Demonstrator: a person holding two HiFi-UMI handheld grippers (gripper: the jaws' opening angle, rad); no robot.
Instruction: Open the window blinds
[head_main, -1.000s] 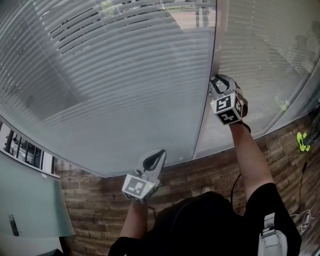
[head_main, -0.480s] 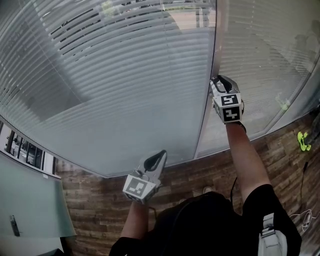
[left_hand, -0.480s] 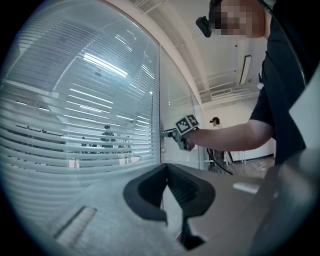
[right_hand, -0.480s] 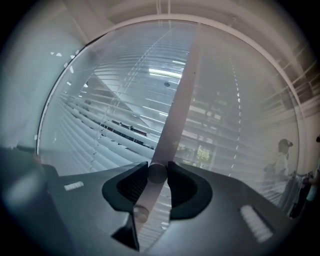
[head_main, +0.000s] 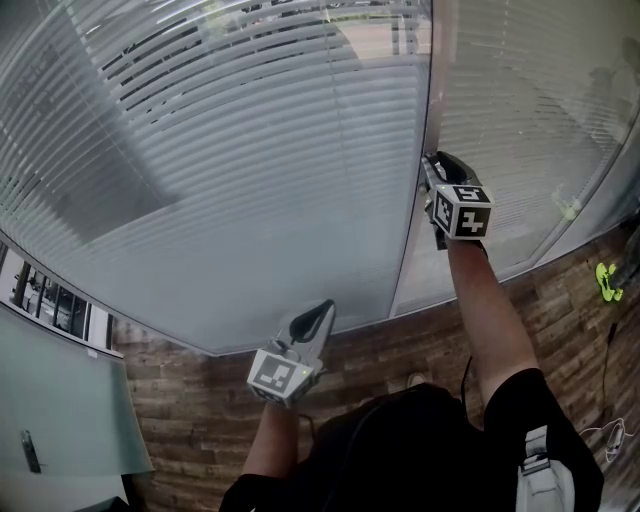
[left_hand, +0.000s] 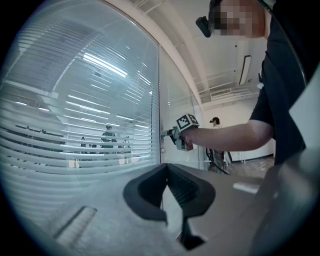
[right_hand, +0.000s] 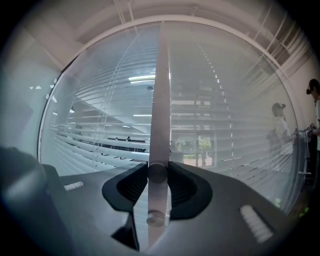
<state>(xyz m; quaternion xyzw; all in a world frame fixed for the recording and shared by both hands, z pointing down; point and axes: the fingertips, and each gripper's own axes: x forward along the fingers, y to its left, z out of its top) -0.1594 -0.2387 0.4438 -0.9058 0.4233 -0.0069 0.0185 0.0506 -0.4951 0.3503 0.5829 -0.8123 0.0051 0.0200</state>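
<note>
Looks like the knob-twisting step of opening the window blinds (head_main: 250, 170), judging by the grip alone. Clamped between the jaws of the right gripper (head_main: 430, 170), pads pressing on both its sides: the upper knob (right_hand: 157, 173), set on the frame post (head_main: 427, 90) dividing the glazing. Lower down and well apart from the glass, over the wood-look floor (head_main: 190, 400): the left gripper (head_main: 323, 308), jaws together with nothing between them, apparently idle. Straight ahead, filling both sides of the post and seemingly sealed behind glass: the blinds, slats (head_main: 300, 230) lying nearly flat shut over most of the height, with dark gaps only towards the top of the left panel (head_main: 150, 60). Far from open yet, by that reading. Next, most likely: roll the wrist about the knob's own axis, keeping the clamp firm against slipping on the smooth round face, and watch the slats for tilt; let go and take a fresh bite at the end of the wrist's reach. Counted: two grippers; two round knobs on the post, one above the other, the lower knob (right_hand: 155, 218) bare just beneath the jaws; one post; two slatted panels, the left panel and the right panel (head_main: 530, 120).
</note>
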